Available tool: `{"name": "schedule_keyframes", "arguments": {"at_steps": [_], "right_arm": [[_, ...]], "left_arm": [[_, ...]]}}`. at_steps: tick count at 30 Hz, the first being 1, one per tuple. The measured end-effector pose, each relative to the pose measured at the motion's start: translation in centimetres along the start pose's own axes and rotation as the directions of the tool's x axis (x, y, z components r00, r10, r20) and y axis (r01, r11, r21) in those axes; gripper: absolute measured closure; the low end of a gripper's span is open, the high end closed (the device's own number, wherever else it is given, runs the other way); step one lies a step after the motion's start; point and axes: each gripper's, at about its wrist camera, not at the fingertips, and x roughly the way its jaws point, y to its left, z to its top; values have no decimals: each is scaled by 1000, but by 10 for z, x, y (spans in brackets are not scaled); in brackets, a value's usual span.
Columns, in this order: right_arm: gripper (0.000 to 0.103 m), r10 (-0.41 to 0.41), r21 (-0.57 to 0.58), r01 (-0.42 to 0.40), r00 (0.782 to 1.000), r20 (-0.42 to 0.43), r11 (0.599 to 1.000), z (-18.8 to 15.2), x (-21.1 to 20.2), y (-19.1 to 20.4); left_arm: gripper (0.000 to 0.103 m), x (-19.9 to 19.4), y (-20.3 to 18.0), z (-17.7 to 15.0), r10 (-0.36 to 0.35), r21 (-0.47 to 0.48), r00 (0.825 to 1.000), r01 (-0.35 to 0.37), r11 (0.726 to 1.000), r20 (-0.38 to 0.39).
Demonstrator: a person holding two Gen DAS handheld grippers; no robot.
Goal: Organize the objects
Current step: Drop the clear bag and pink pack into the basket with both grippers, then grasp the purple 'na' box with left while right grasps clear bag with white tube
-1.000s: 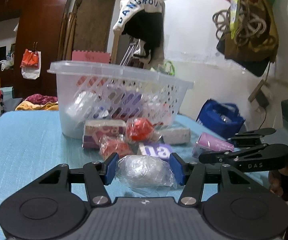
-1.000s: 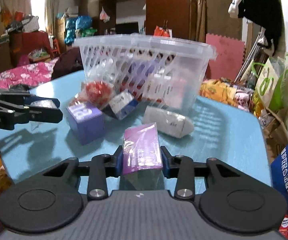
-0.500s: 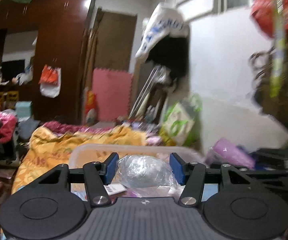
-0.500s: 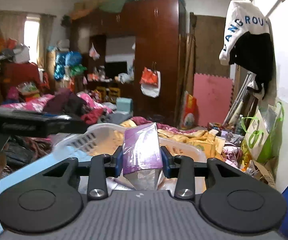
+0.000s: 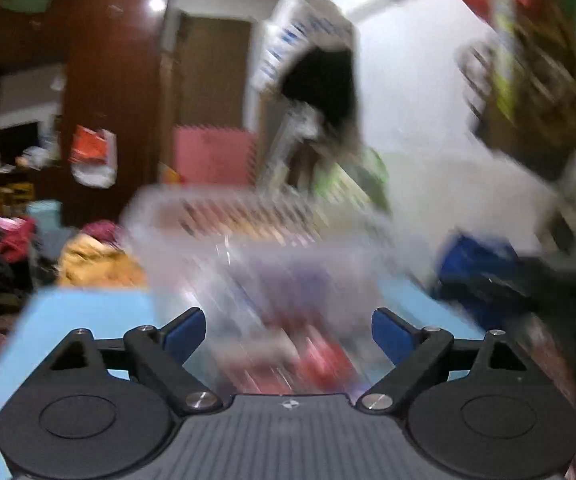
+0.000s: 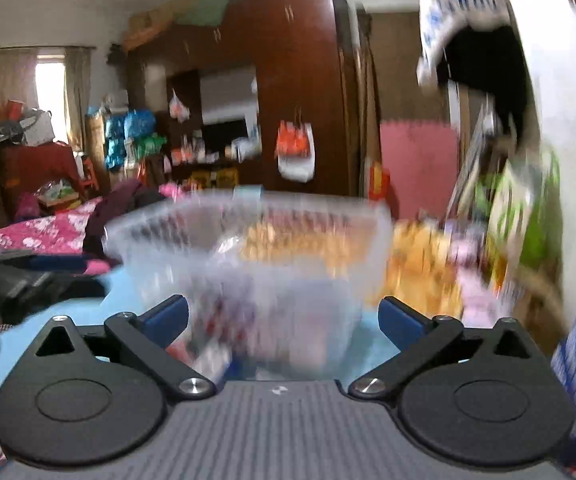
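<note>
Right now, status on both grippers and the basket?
Left gripper and right gripper opening, nothing between pads. Basket dead ahead, blurred. Nothing in the way.

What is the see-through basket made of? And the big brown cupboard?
The see-through slotted basket looks like thin plastic, cloudy and a bit glossy: you can see blurry things through its holey walls. The tall reddish-brown cupboard looks like polished wood or a wood-look coating; it's shiny.

Basket & contents motion-blurred in both views; items inside can't be ID'd.
</note>
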Motion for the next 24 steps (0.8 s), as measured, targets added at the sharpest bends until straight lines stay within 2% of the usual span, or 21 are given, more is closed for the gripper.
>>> {"name": "schedule_keyframes", "arguments": {"at_steps": [2,4,7,9,12,13,14,15,17,21,24], "right_arm": [[0,-30,20,31,996,-82,999,-6,22,-6],[0,-31,44,39,987,-158,998,-9,45,-11],[0,19,84,-2,979,-201,996,-16,56,-10],[0,7,76,10,974,-225,997,-18,63,-8],[5,-14,53,27,972,-234,998,-24,63,-2],[12,-17,43,28,972,-234,999,-27,62,0],[22,-20,36,29,973,-229,999,-28,61,2],[27,-26,30,34,974,-226,999,-30,59,2],[35,-30,25,36,976,-216,999,-34,57,3],[40,-46,15,49,981,-188,999,-40,47,6],[40,-39,23,43,982,-183,999,-39,46,6]], "left_arm": [[11,10,-16,-15,-19,34,997,21,999,-69],[14,20,-29,-24,-9,73,995,17,997,-103],[21,34,-40,-31,34,109,991,-20,994,-130],[24,38,-42,-33,58,120,990,-43,992,-125],[33,37,-44,-35,74,118,990,-60,991,-118],[36,36,-42,-36,76,120,991,-62,991,-114],[44,33,-43,-38,81,122,991,-67,990,-106],[52,32,-42,-39,76,120,992,-64,991,-100],[52,30,-40,-41,53,103,994,-43,994,-94],[52,22,-43,-45,69,131,996,-60,990,-63],[51,23,-44,-46,75,138,995,-65,988,-71]]}}
